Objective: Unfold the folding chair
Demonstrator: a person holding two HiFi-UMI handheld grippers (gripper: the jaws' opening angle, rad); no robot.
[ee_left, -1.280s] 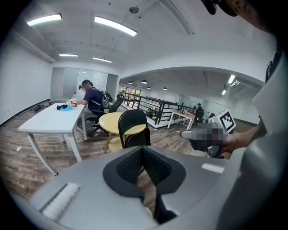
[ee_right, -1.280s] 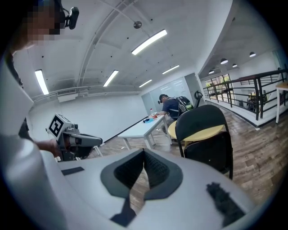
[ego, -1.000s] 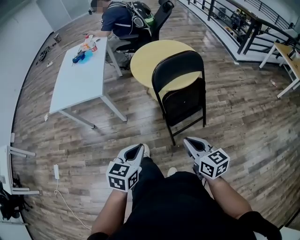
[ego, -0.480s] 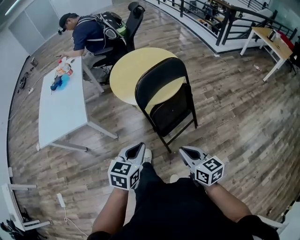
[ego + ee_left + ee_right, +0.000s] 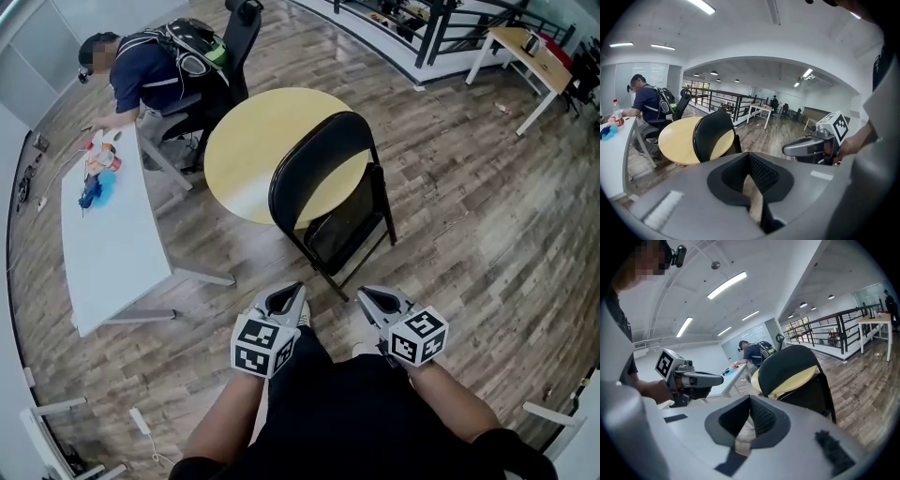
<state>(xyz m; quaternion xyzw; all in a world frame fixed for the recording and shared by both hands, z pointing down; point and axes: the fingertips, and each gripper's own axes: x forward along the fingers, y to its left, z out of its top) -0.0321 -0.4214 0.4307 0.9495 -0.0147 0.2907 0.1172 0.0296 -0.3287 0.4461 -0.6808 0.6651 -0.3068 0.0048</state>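
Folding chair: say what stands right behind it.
A round yellow table stands behind the folding chair. The backrest covers part of its top; its base is out of sight.

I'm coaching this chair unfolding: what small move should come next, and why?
Probably reach forward and open the jaws: left gripper and right gripper are shut, empty and short of the folding chair, which stands folded beside the round table.
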